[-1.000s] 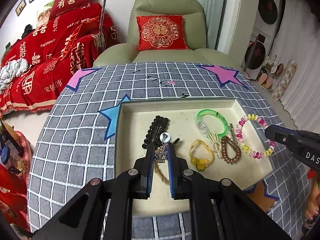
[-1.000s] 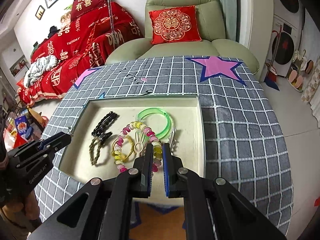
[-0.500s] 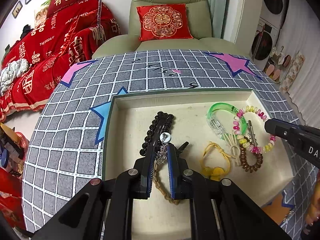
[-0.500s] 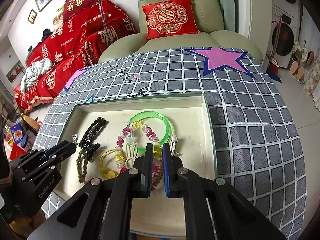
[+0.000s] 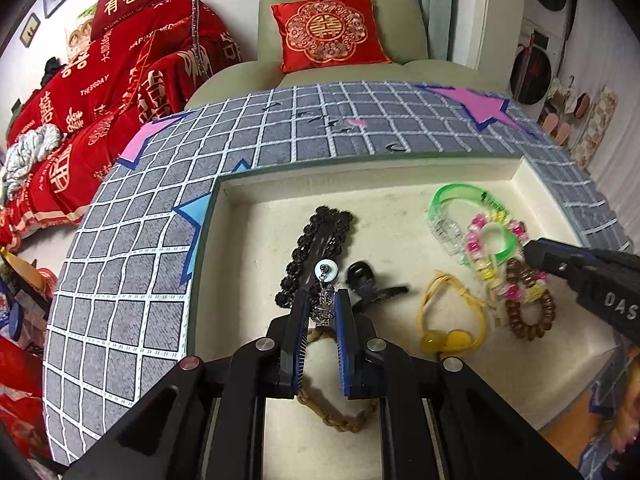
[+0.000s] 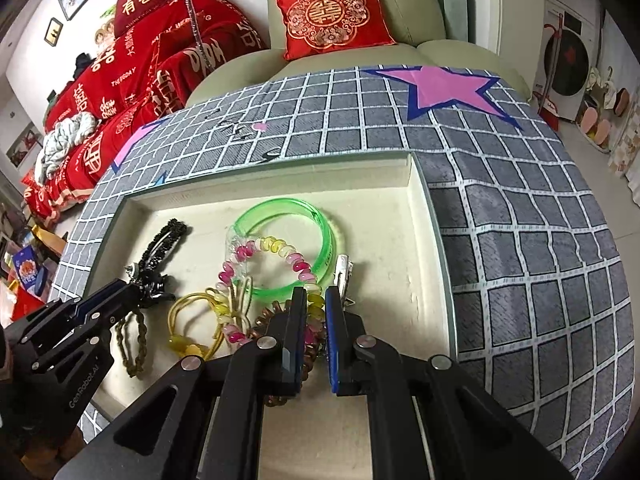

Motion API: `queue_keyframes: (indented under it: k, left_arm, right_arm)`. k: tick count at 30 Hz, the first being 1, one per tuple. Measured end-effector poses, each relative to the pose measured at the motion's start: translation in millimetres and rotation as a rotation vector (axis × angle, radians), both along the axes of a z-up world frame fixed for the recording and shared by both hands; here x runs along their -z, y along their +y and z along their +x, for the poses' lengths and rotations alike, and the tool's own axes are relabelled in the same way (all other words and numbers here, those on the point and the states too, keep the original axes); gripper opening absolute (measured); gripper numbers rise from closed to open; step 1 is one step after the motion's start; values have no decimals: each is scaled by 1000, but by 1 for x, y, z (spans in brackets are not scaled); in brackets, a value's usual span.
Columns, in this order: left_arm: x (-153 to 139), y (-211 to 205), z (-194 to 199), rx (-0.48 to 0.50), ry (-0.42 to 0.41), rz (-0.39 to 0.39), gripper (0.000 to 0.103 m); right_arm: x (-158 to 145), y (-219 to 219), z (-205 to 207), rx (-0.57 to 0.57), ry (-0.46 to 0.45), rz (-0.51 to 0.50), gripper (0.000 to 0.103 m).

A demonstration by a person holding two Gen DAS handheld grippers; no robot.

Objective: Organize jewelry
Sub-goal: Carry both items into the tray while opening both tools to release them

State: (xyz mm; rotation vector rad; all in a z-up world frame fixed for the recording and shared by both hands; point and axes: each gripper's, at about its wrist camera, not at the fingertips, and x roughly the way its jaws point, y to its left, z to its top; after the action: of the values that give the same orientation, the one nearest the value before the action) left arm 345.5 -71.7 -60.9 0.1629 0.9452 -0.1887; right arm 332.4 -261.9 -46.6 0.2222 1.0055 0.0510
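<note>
A cream tray (image 5: pixel 280 184) (image 6: pixel 424 216) on the checked cloth holds the jewelry. My left gripper (image 5: pixel 323 298) is shut on a silver dangling earring (image 5: pixel 325 300) with a white round top, low over the tray's left part. My right gripper (image 6: pixel 316 294) is shut on a pink-and-yellow coil bracelet (image 6: pixel 276 246) (image 5: pixel 492 256) that drapes over a green bangle (image 6: pixel 316 216) (image 5: pixel 460 196). A black hair clip (image 5: pixel 320 236) (image 6: pixel 168 236), a small black claw clip (image 5: pixel 364 278), a yellow cord bracelet (image 5: pixel 452 316), a brown bead bracelet (image 5: pixel 528 320) and a braided brown band (image 5: pixel 336 416) lie in the tray.
A silver clip (image 6: pixel 343 268) lies right of the green bangle. A grey checked cloth (image 6: pixel 520 240) with pink and blue stars covers the table. A green armchair with a red cushion (image 5: pixel 328 32) stands behind; red bedding (image 5: pixel 100 92) is at the left.
Both grippers have moved forward and lower over the tray, each still holding its piece. The coil bracelet now lies across the green bangle.
</note>
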Motion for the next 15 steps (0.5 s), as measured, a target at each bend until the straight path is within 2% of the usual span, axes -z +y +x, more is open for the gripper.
queue_keyframes:
  k: [3,15]
  left_arm:
    - [6,0,1,-6,20,2,21]
    - [-3,-5,-3,-9,-4,31,21]
  right_arm:
    - [2,-1,0,-1,0,-2,10]
    - [-1,-2,-2,-17,2,25,11]
